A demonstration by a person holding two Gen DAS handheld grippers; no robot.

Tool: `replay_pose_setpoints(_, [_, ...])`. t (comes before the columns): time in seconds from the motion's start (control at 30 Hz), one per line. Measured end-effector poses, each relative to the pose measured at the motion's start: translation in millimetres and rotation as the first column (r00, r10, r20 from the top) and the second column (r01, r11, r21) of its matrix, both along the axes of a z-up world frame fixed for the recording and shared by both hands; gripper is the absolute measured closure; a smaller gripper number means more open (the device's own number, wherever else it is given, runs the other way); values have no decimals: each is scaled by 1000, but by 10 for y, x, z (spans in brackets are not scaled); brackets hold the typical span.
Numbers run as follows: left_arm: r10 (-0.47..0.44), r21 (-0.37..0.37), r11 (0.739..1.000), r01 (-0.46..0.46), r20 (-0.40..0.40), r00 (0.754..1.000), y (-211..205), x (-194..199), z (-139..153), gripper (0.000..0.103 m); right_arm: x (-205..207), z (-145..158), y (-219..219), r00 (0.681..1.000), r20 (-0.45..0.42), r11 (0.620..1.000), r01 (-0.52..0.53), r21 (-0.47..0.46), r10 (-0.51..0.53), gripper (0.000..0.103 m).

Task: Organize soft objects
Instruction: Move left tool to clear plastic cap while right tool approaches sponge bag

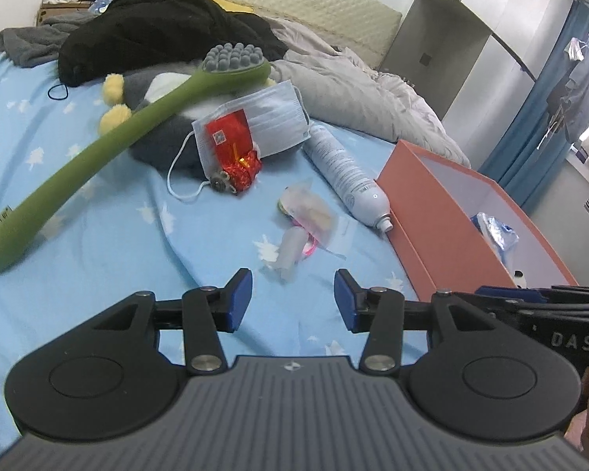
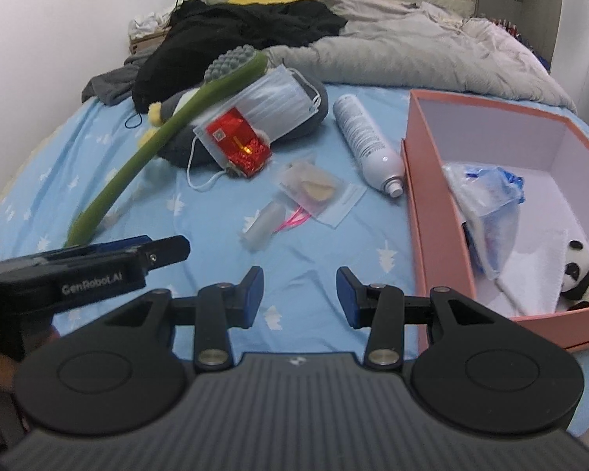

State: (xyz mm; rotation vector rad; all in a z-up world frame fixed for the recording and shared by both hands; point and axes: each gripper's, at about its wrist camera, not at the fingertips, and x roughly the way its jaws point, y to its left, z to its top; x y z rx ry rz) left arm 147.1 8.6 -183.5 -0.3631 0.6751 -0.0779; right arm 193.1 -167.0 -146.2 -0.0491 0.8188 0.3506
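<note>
My left gripper [image 1: 292, 300] is open and empty above the blue sheet, just short of a small clear packet and white tube [image 1: 294, 249]. My right gripper [image 2: 298, 298] is open and empty beside the pink box [image 2: 436, 212]. The box holds a plastic bag [image 2: 487, 200], a white towel [image 2: 538, 271] and a panda plush [image 2: 581, 274]. A grey penguin plush [image 1: 165, 145] lies on the bed under a green long-handled brush [image 1: 98, 153], a face mask [image 1: 271, 117] and a red packet [image 1: 235, 149]. The left gripper also shows in the right wrist view [image 2: 165, 251].
A white spray bottle [image 2: 367, 145] lies left of the box. A black garment [image 1: 157, 27] and a grey duvet [image 2: 412, 59] are heaped at the head of the bed. A black hair tie [image 1: 59, 92] lies on the sheet. A wardrobe and blue curtain [image 1: 549, 90] stand at right.
</note>
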Motion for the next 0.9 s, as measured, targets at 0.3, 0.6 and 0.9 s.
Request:
replay_pose_setpoints(0.3, [7,31,1000,-7,-22,1000,64,166,-257,39,320,-199,117,999,-36,1000,13,17,-12,59])
replay_pose_setpoints(0.6, [-57,64,996,58,-13,998,-49,587,-453,39,744,-421,146,998,-52,999,25,20,-24,59])
replay_pose_setpoints(0.9, [-116,52,992,117,-25,993,-198,1084,-710,47,1270,-726,177,993,-98,998,67,-1,-67,45])
